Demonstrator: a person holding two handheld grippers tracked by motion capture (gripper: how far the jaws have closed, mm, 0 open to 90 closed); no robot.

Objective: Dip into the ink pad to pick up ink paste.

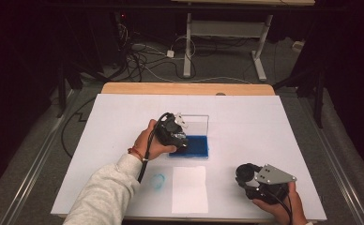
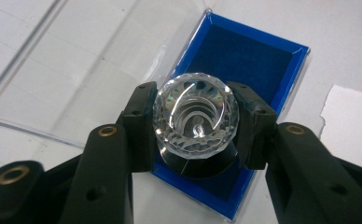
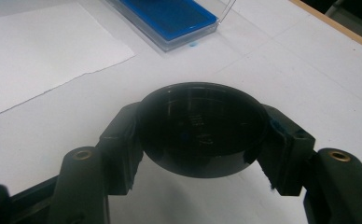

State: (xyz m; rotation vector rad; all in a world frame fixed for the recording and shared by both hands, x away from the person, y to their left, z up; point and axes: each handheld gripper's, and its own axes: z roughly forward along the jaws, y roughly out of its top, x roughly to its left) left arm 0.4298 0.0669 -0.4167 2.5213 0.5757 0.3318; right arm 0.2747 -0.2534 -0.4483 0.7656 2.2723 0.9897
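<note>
You are holding a clear, faceted crystal stamp with a round black base (image 2: 196, 122) between the two black jaws of your left gripper (image 2: 196, 126), and the jaws are pinching it by its sides, so the flat base is pointing down at the pad. You are carrying it over the near end of the blue ink pad in its clear plastic case (image 2: 244, 60), probably so the stamp face can be pressed squarely into the ink. The case's transparent lid (image 2: 76, 70) is lying folded back on the table, which leaves the blue felt free.

Your right gripper (image 3: 202, 135) is clamping a round black cap (image 3: 201, 126) by its edges, most likely the stamp's cover. You are keeping it near the front right of the white table top (image 1: 264, 126), well apart from the pad, so it stays out of the left hand's way.

A white sheet of paper (image 1: 189, 188) is lying at the table's front edge, just before the pad, seemingly ready for the print. A small blue ring mark (image 1: 158, 180) is sitting just beside it on the table.
</note>
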